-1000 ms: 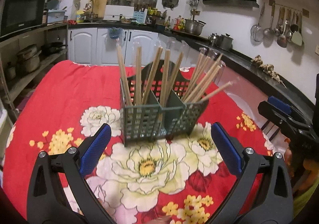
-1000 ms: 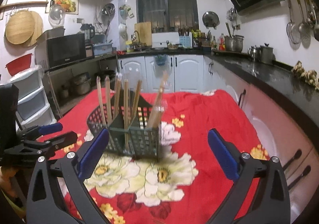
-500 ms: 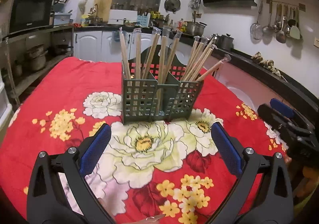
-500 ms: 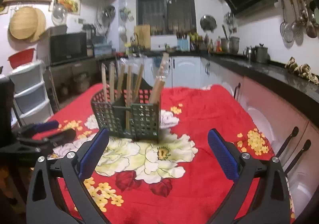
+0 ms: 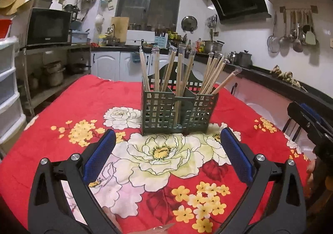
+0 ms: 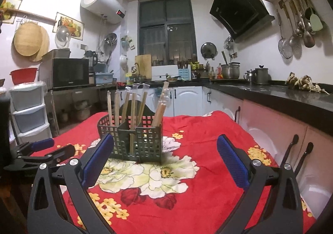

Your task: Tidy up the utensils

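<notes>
Both tools, left & right, wide open, empty; chopstick basket ahead w/ nothing between.

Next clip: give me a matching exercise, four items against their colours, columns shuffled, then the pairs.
Items:
1. utensil caddy
2. tablecloth
3. chopsticks
4. left gripper pads

Colours:
A. blue
B. pale wood
C. dark green
D. red with flowers

Pairs: 1-C, 2-D, 3-B, 4-A
</notes>
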`<action>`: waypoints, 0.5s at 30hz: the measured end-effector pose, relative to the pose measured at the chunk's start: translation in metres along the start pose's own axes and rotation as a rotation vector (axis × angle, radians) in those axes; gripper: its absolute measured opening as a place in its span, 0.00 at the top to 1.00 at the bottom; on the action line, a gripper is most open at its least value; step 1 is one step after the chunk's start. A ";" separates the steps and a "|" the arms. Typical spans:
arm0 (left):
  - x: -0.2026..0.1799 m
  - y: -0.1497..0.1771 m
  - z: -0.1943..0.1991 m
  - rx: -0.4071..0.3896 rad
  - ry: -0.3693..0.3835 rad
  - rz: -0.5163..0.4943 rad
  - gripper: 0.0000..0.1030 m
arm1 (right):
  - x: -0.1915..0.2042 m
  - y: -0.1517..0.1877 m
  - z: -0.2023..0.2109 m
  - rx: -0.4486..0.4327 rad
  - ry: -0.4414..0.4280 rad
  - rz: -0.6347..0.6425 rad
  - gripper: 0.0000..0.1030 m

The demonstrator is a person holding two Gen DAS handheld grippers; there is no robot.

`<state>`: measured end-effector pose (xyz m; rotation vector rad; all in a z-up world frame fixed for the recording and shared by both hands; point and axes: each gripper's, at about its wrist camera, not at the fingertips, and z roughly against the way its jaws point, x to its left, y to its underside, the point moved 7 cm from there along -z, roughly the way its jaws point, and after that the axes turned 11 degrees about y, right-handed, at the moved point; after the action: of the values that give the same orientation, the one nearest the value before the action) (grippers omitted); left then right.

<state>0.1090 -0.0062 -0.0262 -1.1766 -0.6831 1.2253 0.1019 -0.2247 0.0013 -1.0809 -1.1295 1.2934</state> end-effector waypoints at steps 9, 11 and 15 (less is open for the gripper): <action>0.001 0.008 0.003 -0.032 -0.031 -0.023 0.10 | 0.006 0.014 0.003 -0.005 0.000 0.027 0.06; 0.002 0.008 0.003 -0.027 -0.051 -0.021 0.10 | 0.007 0.015 0.005 -0.016 -0.001 0.027 0.06; 0.003 0.009 0.003 -0.027 -0.053 -0.017 0.10 | 0.007 0.017 0.005 -0.017 0.009 0.029 0.06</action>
<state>0.1038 -0.0030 -0.0338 -1.1613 -0.7498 1.2401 0.0939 -0.2174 -0.0149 -1.1181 -1.1237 1.3023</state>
